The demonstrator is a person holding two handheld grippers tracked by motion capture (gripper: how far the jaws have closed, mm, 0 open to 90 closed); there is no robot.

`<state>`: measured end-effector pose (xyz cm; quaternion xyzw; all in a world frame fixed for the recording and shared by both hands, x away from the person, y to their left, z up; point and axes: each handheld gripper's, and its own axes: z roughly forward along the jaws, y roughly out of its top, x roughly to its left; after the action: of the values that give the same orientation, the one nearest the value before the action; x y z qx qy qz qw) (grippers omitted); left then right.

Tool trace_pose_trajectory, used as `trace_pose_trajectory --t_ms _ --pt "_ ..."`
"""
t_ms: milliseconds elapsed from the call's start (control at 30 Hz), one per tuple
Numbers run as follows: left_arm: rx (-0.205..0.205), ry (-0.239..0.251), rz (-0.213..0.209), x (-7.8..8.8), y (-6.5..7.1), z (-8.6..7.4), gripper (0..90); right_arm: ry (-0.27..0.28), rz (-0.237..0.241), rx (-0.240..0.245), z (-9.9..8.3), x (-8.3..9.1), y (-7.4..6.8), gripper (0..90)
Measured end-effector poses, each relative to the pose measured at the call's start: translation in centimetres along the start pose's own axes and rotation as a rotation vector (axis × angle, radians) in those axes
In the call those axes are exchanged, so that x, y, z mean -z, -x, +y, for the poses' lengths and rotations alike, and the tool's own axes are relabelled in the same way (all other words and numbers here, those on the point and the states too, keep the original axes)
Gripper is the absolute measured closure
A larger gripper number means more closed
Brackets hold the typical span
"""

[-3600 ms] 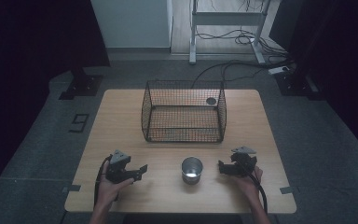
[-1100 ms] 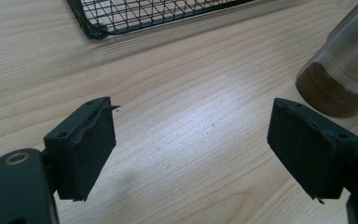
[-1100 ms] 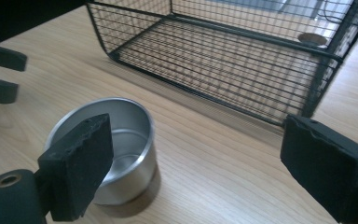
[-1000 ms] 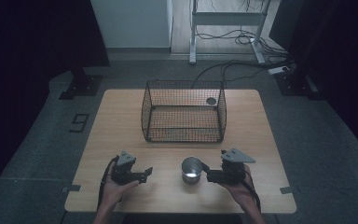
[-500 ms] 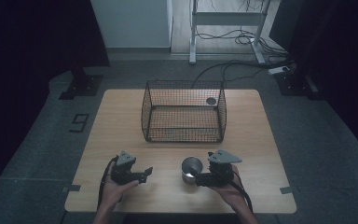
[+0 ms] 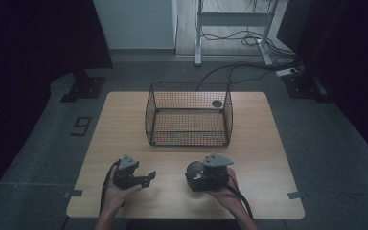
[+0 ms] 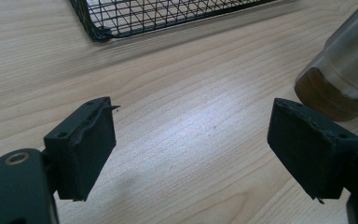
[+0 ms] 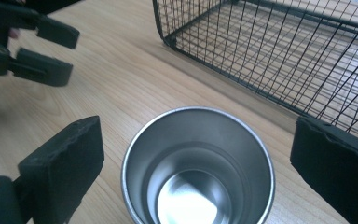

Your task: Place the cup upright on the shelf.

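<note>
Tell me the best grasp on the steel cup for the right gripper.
Squeeze the cup's side wall just below the rim, coming from above: it stands upright, mouth open and empty. The right gripper is open, one jaw on either side. The basket stands apart from the cup, so closing looks unobstructed.

Dim overhead lighting (dark surroundings)

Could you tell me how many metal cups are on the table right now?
1: the metal cup stands upright on the table, in front of the wire basket, between the right claw's open jaws.
</note>
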<state>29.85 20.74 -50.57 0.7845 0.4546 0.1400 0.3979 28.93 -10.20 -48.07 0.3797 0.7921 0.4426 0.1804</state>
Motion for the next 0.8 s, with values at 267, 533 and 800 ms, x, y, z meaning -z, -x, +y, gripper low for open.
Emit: trace_pose_trajectory --t_ms 267,533,800 --pt "-0.007 -0.003 0.000 -0.1 0.1 0.0 15.4 -0.022 -0.016 0.015 -0.7 -0.9 0.0 0.8" --pt "-0.007 -0.005 -0.001 -0.2 0.1 0.0 15.5 -0.055 -0.015 0.023 -1.8 -2.2 -0.1 0.9" --pt "-0.007 -0.005 -0.001 -0.2 0.1 0.0 15.5 -0.055 -0.017 0.049 -2.3 -2.6 -0.2 10.3"
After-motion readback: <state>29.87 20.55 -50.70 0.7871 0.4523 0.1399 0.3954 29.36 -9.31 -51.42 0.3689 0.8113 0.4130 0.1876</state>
